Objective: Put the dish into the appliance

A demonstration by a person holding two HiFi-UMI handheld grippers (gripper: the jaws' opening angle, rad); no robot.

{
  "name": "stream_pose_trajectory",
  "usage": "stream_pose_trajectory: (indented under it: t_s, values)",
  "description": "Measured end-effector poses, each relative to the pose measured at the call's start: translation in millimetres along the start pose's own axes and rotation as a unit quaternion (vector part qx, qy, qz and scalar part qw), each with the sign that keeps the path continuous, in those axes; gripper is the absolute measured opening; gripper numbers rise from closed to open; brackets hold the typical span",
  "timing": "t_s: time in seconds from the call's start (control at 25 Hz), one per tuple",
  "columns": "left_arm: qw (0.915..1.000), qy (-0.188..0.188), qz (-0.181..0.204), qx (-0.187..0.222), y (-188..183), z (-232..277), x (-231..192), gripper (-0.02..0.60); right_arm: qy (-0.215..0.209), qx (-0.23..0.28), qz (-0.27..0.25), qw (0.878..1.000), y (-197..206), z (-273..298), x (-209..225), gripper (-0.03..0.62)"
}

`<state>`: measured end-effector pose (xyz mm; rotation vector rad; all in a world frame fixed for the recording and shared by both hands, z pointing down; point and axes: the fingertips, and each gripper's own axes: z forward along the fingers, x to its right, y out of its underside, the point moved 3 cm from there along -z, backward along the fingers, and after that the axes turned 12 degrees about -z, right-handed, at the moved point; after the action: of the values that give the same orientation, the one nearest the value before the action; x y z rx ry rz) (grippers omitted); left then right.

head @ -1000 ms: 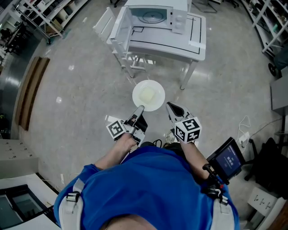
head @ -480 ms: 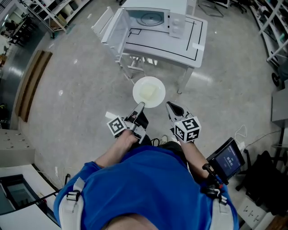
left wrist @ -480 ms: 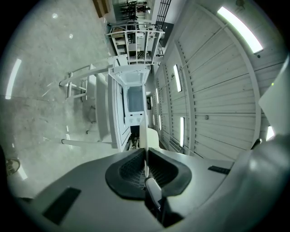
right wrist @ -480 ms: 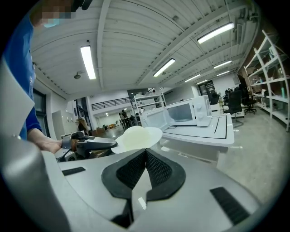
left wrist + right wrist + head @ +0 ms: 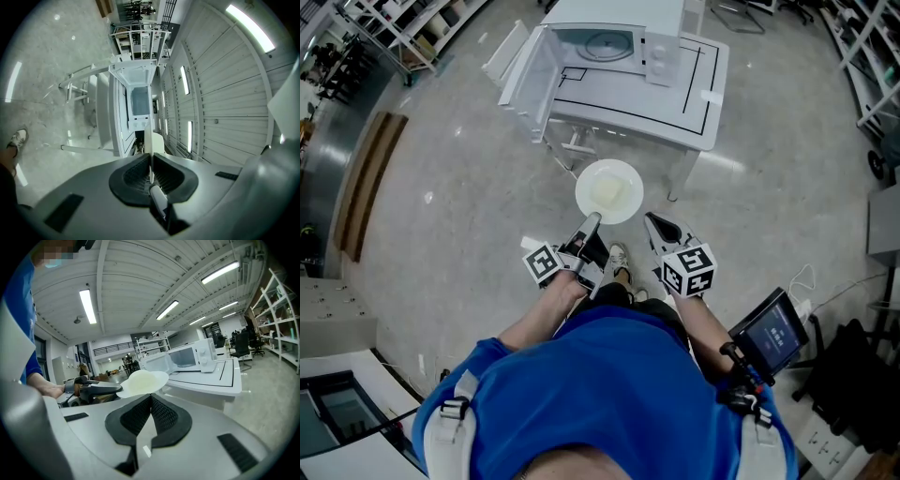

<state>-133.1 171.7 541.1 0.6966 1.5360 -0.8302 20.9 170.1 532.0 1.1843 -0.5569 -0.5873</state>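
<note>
Head view: the white plate (image 5: 609,191) is held level, its near rim pinched in the left gripper (image 5: 592,223). The microwave (image 5: 602,41), door swung wide, lies straight ahead beyond it. The right gripper (image 5: 655,224) is closed on nothing.

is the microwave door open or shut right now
Open. The door of the microwave stands swung out to the left of the cavity, and the turntable inside is in plain view.
</note>
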Motion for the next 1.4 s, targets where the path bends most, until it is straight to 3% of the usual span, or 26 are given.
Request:
stream_pose_trajectory:
  t_s: [0.2,0.84,1.08,1.4]
  values:
    - [1.0000,0.007,-0.006,0.002,-10,14,-1,0.021,0.005,-0.002,-0.007,1.000,-7,9,11,0.002]
    - [0.9998,0.014,-0.010,0.003,-111,122,9,0.021,0.013,-0.013,-0.017,1.000,-60,120,95,0.002]
    - [0.9998,0.009,-0.017,0.005,-132,141,5,0.021,0.015,-0.018,-0.013,1.000,-64,146,112,0.002]
    - [0.9992,0.008,-0.014,0.036,-147,172,2,0.021,-0.012,-0.023,-0.020,0.999,-71,172,144,0.002]
